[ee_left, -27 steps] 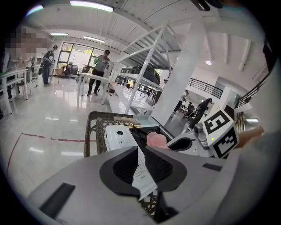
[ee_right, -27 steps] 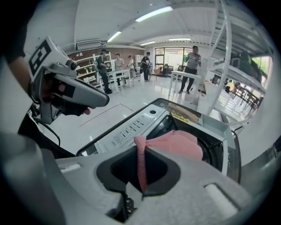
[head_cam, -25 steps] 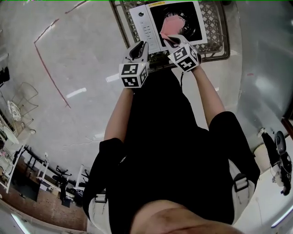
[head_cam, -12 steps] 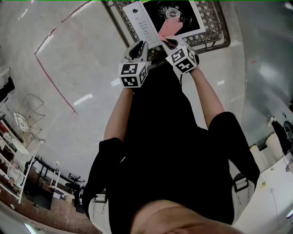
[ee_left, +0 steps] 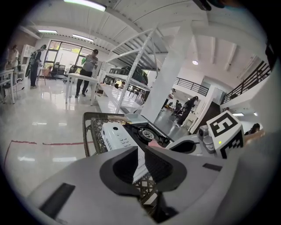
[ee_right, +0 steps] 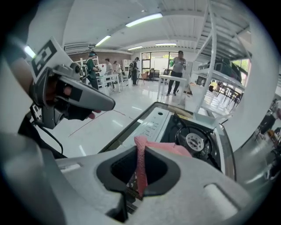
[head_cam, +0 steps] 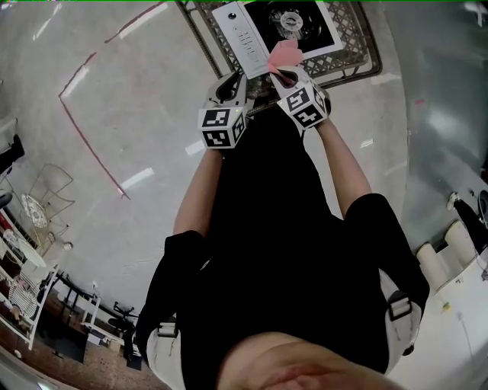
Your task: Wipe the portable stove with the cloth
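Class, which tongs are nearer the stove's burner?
Right. The right tongs, gripping the pink cloth, are at the stove's near edge facing the burner; the left tongs hang off its corner.

We get bright, even light from ceiling strips (ee_right: pixel 142 19) and tall windows (ee_left: pixel 66 50) — the polished floor (head_cam: pixel 114 99) throws back white streaks of glare. Both gripper views bend hard at the edges and end in a black rim. Close to the lens the left gripper (ee_left: pixel 139 151) and right gripper (ee_right: pixel 140 151) go soft. The black shirt (head_cam: pixel 274 228) shows almost no detail.
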`<action>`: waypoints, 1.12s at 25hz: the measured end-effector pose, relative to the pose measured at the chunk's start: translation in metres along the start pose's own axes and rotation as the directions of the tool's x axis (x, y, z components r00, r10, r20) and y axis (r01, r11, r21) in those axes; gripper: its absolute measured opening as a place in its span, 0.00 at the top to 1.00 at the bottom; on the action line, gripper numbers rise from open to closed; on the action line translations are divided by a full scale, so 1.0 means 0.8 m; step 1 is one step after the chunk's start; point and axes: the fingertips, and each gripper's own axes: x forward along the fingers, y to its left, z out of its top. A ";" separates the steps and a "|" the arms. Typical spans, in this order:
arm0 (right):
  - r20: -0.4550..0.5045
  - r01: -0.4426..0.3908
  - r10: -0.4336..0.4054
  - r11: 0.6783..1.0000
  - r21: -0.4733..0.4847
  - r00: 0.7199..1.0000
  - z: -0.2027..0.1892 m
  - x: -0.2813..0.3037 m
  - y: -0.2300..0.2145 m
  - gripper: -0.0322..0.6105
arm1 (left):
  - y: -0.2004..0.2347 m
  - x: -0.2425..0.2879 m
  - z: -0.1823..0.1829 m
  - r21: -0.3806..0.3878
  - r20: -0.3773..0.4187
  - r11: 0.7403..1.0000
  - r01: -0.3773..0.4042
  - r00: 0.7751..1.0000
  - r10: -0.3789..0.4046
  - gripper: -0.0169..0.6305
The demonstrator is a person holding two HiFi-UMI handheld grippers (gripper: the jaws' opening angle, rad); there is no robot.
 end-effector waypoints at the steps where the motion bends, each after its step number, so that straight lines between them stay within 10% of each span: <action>1: 0.023 0.019 -0.019 1.000 -0.012 1.000 0.012 -0.005 -0.003 0.90 | 0.002 -0.001 0.001 -0.007 0.005 1.000 -0.005 1.000 0.005 0.90; 12: 0.401 0.147 -0.067 0.974 -0.173 0.913 0.270 -0.030 -0.111 0.91 | 0.079 -0.022 0.075 -0.158 0.122 0.961 -0.227 0.961 0.247 0.90; 19: 0.189 0.091 0.006 0.862 -0.498 0.982 0.242 0.121 -0.109 0.91 | 0.113 -0.032 0.048 -0.233 0.081 0.896 -0.379 0.910 0.406 0.90; 28: -0.098 -0.238 0.217 0.865 -0.442 0.971 0.151 0.164 -0.027 0.90 | 0.120 -0.048 0.040 -0.251 0.037 0.872 -0.421 0.896 0.443 0.90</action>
